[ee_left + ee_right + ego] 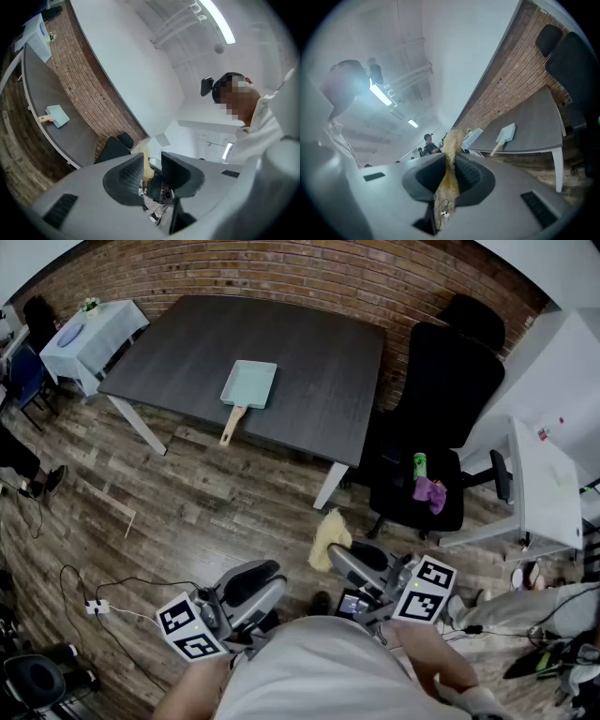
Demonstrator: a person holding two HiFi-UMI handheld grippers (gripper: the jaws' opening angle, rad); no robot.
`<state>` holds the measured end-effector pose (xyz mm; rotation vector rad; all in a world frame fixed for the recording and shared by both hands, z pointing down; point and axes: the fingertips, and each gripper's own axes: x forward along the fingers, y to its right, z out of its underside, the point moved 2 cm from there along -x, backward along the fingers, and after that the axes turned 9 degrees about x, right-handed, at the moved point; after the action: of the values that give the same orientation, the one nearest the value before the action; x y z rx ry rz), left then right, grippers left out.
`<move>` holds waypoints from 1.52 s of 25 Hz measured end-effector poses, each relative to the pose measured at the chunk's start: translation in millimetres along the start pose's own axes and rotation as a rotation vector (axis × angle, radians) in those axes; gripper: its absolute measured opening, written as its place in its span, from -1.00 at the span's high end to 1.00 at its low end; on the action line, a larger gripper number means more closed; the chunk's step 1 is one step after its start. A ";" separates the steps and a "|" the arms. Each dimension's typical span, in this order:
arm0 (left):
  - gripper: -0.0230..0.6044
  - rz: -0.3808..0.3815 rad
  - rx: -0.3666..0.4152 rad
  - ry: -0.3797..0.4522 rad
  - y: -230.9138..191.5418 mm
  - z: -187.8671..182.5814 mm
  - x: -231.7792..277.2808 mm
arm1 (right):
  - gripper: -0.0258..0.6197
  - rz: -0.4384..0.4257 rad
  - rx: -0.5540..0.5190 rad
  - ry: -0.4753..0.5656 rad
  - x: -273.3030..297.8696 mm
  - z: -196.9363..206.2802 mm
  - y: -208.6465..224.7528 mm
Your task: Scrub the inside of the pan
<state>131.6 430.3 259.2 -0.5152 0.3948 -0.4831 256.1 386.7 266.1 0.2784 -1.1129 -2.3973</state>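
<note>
A pale teal square pan [249, 384] with a wooden handle lies on the dark grey table [319, 381], far ahead of both grippers. My right gripper [343, 560] is low by my body and shut on a yellow cloth [328, 536]. In the right gripper view the cloth [451, 146] sticks up between the jaws of the gripper [452, 161], with the pan [505, 133] in the distance. My left gripper [264, 581] hangs beside it. In its own view the left gripper [152, 158] stands partly open with nothing gripped; the pan [57, 115] is far off.
A black office chair [429, 418] stands right of the table and carries a green bottle [420, 465] and a purple cloth [430, 492]. There is a white desk [546, 493] at the far right and a small covered table [92, 339] at the top left. Cables [101, 605] lie on the wooden floor.
</note>
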 end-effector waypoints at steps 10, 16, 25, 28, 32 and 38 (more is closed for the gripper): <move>0.56 0.005 -0.014 0.009 -4.4 -1.0 -7.7 | 0.75 0.011 -0.005 -0.008 7.2 5.6 -0.6; 0.56 0.004 -0.028 0.016 -7.5 -2.8 -18.1 | 0.75 0.038 -0.020 -0.001 12.5 10.5 -4.4; 0.56 -0.011 0.000 0.012 -19.0 -13.1 -45.9 | 0.75 0.114 -0.069 -0.013 25.8 24.8 -7.2; 0.56 -0.012 -0.003 0.009 -23.6 -15.6 -56.9 | 0.75 0.134 -0.093 -0.018 34.3 28.8 -9.0; 0.56 -0.012 -0.010 0.000 -30.5 -18.5 -70.4 | 0.75 0.155 -0.113 0.004 45.5 26.4 -11.6; 0.56 -0.014 -0.013 -0.016 -40.9 -26.0 -92.8 | 0.75 0.158 -0.125 0.042 63.0 22.4 -19.2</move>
<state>29.9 438.4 282.8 -0.5339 0.3796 -0.4901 186.8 380.6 267.0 0.1901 -0.9260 -2.2985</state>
